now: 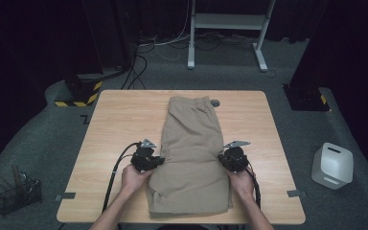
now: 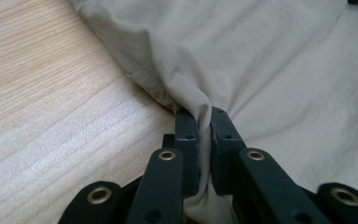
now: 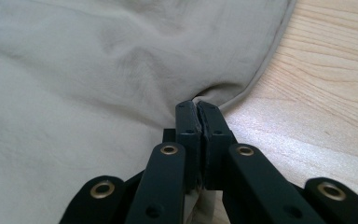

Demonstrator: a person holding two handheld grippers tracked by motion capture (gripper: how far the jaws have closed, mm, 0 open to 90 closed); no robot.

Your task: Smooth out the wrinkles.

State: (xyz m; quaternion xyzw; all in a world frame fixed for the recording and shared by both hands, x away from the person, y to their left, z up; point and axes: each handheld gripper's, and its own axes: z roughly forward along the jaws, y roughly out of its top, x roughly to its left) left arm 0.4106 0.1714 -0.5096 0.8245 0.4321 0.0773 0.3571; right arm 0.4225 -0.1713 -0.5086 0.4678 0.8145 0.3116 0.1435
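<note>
Around the pale wooden table (image 1: 115, 120) I see a white plastic canister (image 1: 332, 165) on the grey carpet at the right, a black wire basket of tools (image 1: 17, 194) at the left, and a white metal stand (image 1: 227, 28) beyond; nothing blocks the work. A pair of folded khaki cotton shorts (image 1: 191, 153) lies lengthwise along the table's middle. The left gripper (image 1: 159, 160) sits at its left edge, the right gripper (image 1: 222, 160) at its right edge, both about halfway along. Up close, the left gripper view shows the jaws pinching a raised fold of cloth, and the right gripper view shows them clamped on the hem, detail the high view hides.
</note>
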